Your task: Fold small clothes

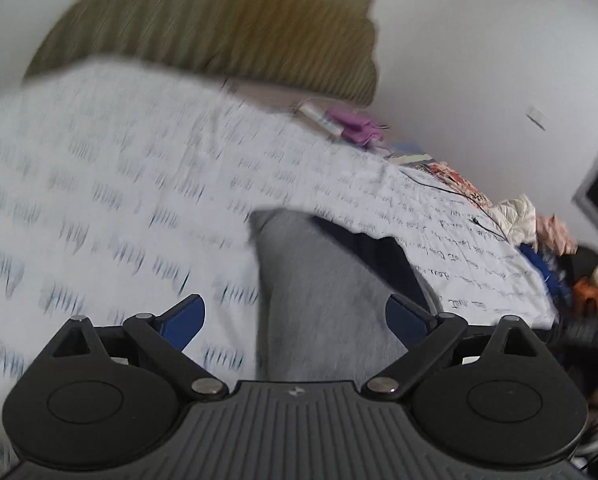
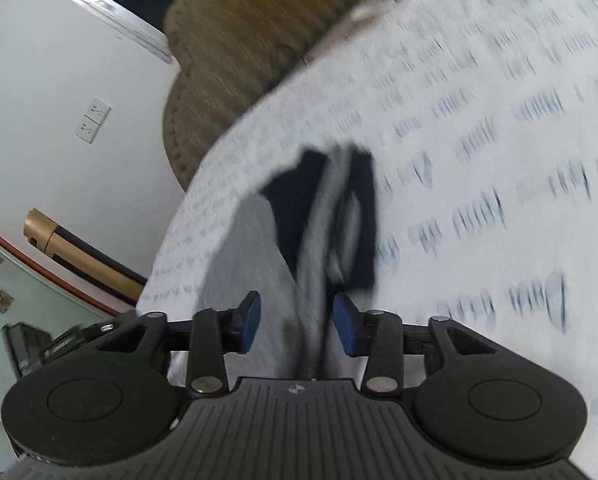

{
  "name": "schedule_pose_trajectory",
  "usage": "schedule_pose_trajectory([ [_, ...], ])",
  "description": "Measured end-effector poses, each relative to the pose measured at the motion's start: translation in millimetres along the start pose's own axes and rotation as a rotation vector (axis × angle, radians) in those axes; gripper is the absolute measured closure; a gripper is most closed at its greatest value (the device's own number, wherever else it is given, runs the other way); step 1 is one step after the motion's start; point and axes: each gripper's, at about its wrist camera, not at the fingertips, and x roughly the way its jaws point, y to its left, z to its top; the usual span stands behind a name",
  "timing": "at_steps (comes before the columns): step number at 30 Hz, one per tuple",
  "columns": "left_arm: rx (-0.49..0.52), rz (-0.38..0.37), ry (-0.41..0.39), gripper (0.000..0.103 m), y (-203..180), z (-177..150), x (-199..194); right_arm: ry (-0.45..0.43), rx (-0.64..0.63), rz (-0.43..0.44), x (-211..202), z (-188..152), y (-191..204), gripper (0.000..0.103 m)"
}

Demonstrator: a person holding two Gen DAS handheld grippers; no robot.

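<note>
A small grey garment point(image 1: 319, 280) with dark navy parts lies on a white bedspread point(image 1: 99, 160) printed with blue script. In the left wrist view, my left gripper point(image 1: 295, 320) hovers over it with its blue pads far apart, open, and the cloth lies below the gap. The right wrist view shows the same grey garment point(image 2: 259, 248) bunched into a ridge, with navy fabric point(image 2: 363, 220) behind it. My right gripper point(image 2: 299, 322) is open about halfway, its pads on either side of the ridge without pressing it. Both views are blurred by motion.
An olive ribbed headboard point(image 1: 219, 28) stands at the far end of the bed. Purple items point(image 1: 355, 126) and a pile of other clothes point(image 1: 539, 220) lie along the bed's right edge, with a thin black cable point(image 1: 459, 196). A white wall with sockets point(image 2: 93, 120) is left.
</note>
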Motion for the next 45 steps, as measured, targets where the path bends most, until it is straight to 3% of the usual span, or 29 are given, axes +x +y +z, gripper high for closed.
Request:
schedule_pose_trajectory([
  [2, 0.050, 0.044, 0.032, 0.005, -14.6, -4.7, 17.2, 0.042, -0.004, -0.009, 19.0, 6.6, 1.3, 0.048],
  [5, 0.096, 0.079, 0.069, 0.005, -24.5, -21.7, 28.3, 0.131, -0.026, -0.090, 50.5, 0.0, -3.0, 0.049],
  [6, 0.120, 0.078, 0.084, 0.005, -28.9, -28.0, 31.3, 0.152, -0.036, -0.102, 58.3, -5.4, -3.6, 0.057],
  [7, 0.142, 0.077, 0.096, 0.005, -30.8, -34.2, 30.9, 0.173, -0.047, -0.093, 63.5, -10.0, -4.3, 0.076],
  [8, 0.159, 0.077, 0.109, 0.005, -32.6, -39.3, 32.1, 0.188, -0.058, -0.076, 67.1, -14.5, -3.9, 0.088],
  [13, 0.205, 0.022, 0.122, 0.005, -48.1, -50.9, 33.2, 0.125, -0.091, -0.115, 48.7, -7.0, -9.0, 0.090],
  [15, 0.225, 0.000, 0.192, 0.005, -55.0, -59.2, 51.0, 0.140, -0.059, -0.141, 49.9, -8.6, -28.3, 0.091],
  [17, 0.204, 0.039, 0.287, 0.004, -53.8, -68.6, 73.3, 0.129, -0.043, -0.110, 50.0, -13.0, -32.9, 0.091],
  [18, 0.212, 0.035, 0.245, 0.003, -53.9, -70.1, 70.6, 0.123, -0.045, -0.104, 48.0, -12.9, -29.3, 0.086],
  [19, 0.203, 0.034, 0.255, 0.003, -53.1, -68.6, 70.8, 0.119, -0.044, -0.095, 45.1, -11.0, -25.7, 0.079],
  [24, 0.133, 0.011, 0.278, 0.003, -43.5, -60.2, 71.8, -0.038, -0.087, -0.143, 32.3, 21.4, 4.0, 0.078],
  [26, 0.133, 0.022, 0.280, 0.003, -44.4, -60.2, 72.8, -0.032, -0.139, -0.137, 47.2, 36.5, 21.3, 0.076],
  [28, 0.141, 0.033, 0.280, 0.003, -48.0, -61.7, 74.0, 0.008, -0.205, -0.126, 74.1, 46.0, 39.5, 0.065],
  [30, 0.146, 0.036, 0.279, 0.003, -48.5, -60.8, 75.2, 0.053, -0.264, -0.158, 105.1, 53.3, 51.8, 0.061],
  [34, 0.151, 0.027, 0.278, 0.001, -47.7, -61.4, 75.3, 0.065, -0.431, -0.370, 146.7, 54.0, 62.3, 0.060],
  [36, 0.153, 0.024, 0.277, 0.000, -47.7, -61.5, 75.5, 0.119, -0.430, -0.419, 160.0, 54.6, 49.4, 0.064],
  [40, 0.164, 0.016, 0.266, 0.000, -47.5, -63.1, 75.9, 0.091, -0.355, -0.375, 156.2, 55.2, 20.5, 0.080],
  [44, 0.080, -0.028, 0.258, 0.000, -33.6, -55.8, 64.8, 0.047, -0.305, -0.358, 132.8, 51.8, 23.5, 0.080],
  [45, 0.038, -0.049, 0.247, 0.000, -24.8, -52.3, 58.3, 0.014, -0.278, -0.339, 117.5, 50.4, 25.4, 0.072],
])
